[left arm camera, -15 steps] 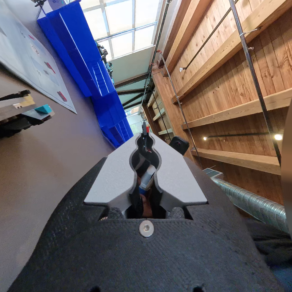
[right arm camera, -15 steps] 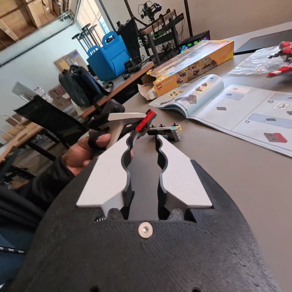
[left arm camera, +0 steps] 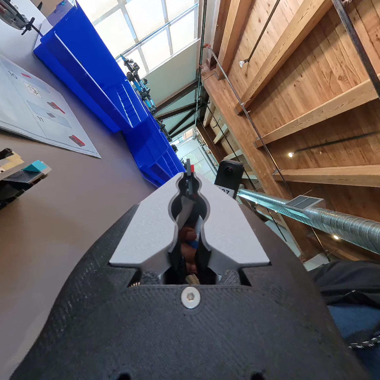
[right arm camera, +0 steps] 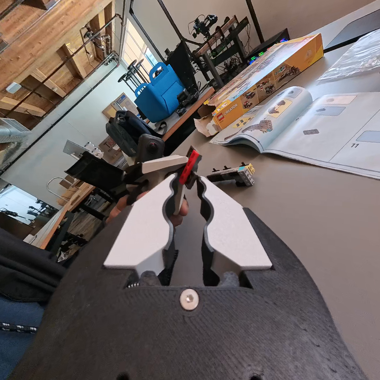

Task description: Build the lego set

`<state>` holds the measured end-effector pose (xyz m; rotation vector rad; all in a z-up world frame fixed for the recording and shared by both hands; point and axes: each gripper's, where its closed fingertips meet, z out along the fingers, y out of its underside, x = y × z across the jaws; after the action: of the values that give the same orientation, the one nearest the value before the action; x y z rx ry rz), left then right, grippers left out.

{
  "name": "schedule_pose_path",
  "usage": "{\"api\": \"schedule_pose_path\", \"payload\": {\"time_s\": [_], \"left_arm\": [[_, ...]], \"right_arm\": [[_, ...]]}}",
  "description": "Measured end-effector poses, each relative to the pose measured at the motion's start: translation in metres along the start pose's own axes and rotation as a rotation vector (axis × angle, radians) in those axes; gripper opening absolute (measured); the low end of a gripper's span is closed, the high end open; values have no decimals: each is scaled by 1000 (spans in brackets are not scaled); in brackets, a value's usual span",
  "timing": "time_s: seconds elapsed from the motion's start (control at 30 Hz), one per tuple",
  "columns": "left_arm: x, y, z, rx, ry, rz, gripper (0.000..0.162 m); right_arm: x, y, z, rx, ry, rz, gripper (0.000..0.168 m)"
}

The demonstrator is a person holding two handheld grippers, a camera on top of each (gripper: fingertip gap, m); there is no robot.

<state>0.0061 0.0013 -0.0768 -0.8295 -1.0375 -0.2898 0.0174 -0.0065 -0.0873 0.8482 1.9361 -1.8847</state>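
My left gripper (left arm camera: 189, 176) is shut on a small red plate joined to a dark piece (left arm camera: 190, 169), held in the air. In the right wrist view the left gripper (right arm camera: 186, 171) reaches in from the left, and the red and dark piece (right arm camera: 190, 165) sits right at the tips of my right gripper (right arm camera: 187, 178). My right gripper is open and its jaws stand on either side of the piece's lower end without closing on it. A partial dark build with grey, teal and yellow bricks (right arm camera: 234, 174) lies on the table (right arm camera: 308, 226) behind; it also shows in the left wrist view (left arm camera: 26, 172).
An open instruction booklet (right arm camera: 308, 127) lies to the right, with a yellow lego box (right arm camera: 267, 82) and a clear plastic bag (right arm camera: 357, 59) beyond it. Blue bins (left arm camera: 92, 82) stand along the table's far side. A person's hand (right arm camera: 178, 213) holds the left gripper. My left and right fingertips are right by each other.
The left gripper has brought the red and dark piece down to the right gripper's open fingertips. Both grippers have tilted. The build on the table now shows to the right of the tips.
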Motion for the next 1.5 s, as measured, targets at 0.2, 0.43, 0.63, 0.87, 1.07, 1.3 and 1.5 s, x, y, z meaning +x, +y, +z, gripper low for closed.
{"api": "schedule_pose_path", "payload": {"time_s": [0.2,0.43,0.63,0.87,1.07,1.3,1.5], "left_arm": [[5,-1,-1,0,39,-7,5],[7,-1,-2,-11,63,-23,7],[9,-2,-3,-14,85,-45,10],[13,0,-2,-28,120,-77,14],[17,4,-2,-52,158,-120,17],[21,1,-2,-25,183,-110,4],[24,-2,0,19,189,-80,4]], "right_arm": [[-4,-2,-1,20,-40,10,12],[-6,-4,-1,34,-81,36,10],[-9,-5,-1,37,-99,17,9],[-13,-11,-4,50,-116,-6,8],[-14,-17,-7,72,-139,14,9],[-18,-20,-9,91,-166,36,8],[-19,-23,-10,115,-177,65,9]]}}
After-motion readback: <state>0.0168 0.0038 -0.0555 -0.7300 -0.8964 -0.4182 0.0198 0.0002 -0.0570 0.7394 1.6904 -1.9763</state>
